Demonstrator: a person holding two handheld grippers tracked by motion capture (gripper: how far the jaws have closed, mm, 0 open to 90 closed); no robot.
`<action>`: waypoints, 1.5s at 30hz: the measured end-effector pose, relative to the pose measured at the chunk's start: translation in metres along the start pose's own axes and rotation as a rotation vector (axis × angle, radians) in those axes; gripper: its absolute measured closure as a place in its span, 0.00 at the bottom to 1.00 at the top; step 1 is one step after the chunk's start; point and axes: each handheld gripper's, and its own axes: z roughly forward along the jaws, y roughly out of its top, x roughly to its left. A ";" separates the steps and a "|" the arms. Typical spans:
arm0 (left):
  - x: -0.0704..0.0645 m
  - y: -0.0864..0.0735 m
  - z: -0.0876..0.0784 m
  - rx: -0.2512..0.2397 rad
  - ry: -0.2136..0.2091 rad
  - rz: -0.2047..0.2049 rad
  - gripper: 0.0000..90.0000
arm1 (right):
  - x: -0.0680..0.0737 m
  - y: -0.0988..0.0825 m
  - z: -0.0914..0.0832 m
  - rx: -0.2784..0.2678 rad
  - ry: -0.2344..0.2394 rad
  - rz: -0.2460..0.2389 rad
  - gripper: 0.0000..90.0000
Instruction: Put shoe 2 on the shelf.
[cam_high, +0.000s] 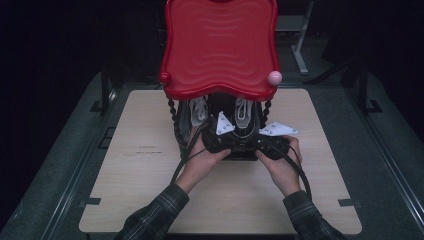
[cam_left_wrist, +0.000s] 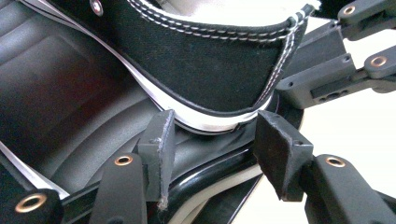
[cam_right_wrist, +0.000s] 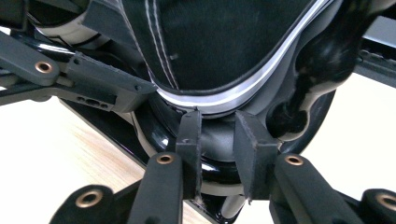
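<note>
Your wooden bench (cam_high: 150, 175) carries a glossy red wavy-topped stand (cam_high: 220, 45) with black sneakers (cam_high: 243, 112) beneath, on its black lower shelf. Your left tool (cam_left_wrist: 212, 140) sits at one canvas heel (cam_left_wrist: 210, 70), white-stitched with a white rubber sole, jaws apart. Your right tool (cam_right_wrist: 217, 135) faces the other heel (cam_right_wrist: 210, 42), jaws also apart.

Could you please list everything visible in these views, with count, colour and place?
shoes: two, black canvas with white soles and laces, on the rack's lower shelf.
rack: one, red wavy top tray, black beaded posts and black lower shelf, at the table's far middle.
pink ball: one, at the tray's front right corner.
table: one, light wood.
left gripper: black, jaws open at a shoe's heel.
right gripper: black, jaws open below a heel.
sleeves: two, plaid.
</note>
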 end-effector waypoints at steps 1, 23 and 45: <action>0.001 -0.002 0.000 -0.010 -0.015 -0.006 0.56 | 0.000 0.000 -0.001 -0.005 0.003 0.002 0.78; -0.007 -0.044 -0.079 -0.011 -0.175 -0.060 0.31 | -0.025 -0.058 -0.055 -0.001 0.128 0.009 0.41; 0.030 -0.206 -0.152 0.286 -0.050 -0.222 0.27 | -0.076 -0.148 -0.075 0.235 0.040 0.069 0.29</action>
